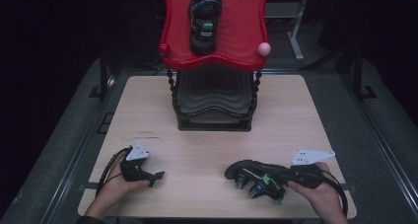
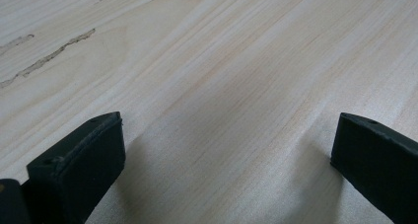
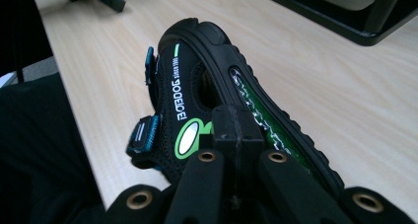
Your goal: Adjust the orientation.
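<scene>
The black, green-trimmed shoe [image 1: 256,177] lies on its side near the table's [image 1: 207,145] front edge, pinched by the closed right gripper [image 1: 291,174], bare wood between it and the wide-open, empty left gripper [image 1: 157,176].

Black fingers [image 2: 79,169], brass-ringed screws, trailing cables.

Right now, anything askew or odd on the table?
Yes: the black sandal in the right gripper lies tipped on its side, sole showing, near the table's front edge, while its mate sits upright on the red shelf.
</scene>
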